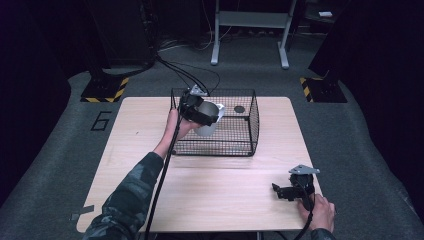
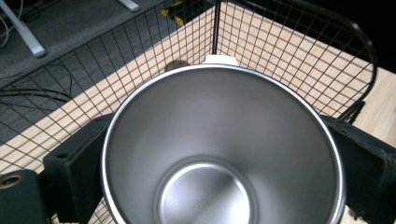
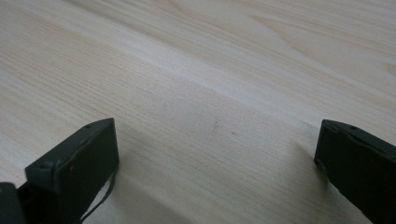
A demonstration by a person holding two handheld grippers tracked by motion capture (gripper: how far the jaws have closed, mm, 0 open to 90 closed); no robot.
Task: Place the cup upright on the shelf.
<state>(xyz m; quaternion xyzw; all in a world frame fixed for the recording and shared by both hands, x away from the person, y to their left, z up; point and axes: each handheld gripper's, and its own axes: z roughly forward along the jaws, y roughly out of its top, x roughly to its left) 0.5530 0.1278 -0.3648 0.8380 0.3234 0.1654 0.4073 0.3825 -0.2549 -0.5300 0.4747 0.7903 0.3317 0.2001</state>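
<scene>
A steel cup with a white outside (image 1: 210, 119) hangs tilted over the left part of a black wire basket (image 1: 249, 131), and my left gripper (image 1: 201, 114) is shut on it. In the left gripper view the cup's shiny inside (image 2: 219, 154) sits between both jaws, with the basket's mesh (image 2: 289, 60) behind it. A small dark round thing (image 1: 239, 109) lies on the basket's floor at the back. My right gripper (image 1: 284, 192) rests low over the table's front right corner, open, with bare wood between its fingers (image 3: 79, 163).
The light wooden table (image 1: 150, 130) stands on grey carpet. A grey metal stand (image 1: 250, 22) is behind it on the floor, and black bases with yellow-black striped tape (image 1: 107, 90) flank the far corners. Black cables (image 1: 185, 75) run from the left gripper to the back.
</scene>
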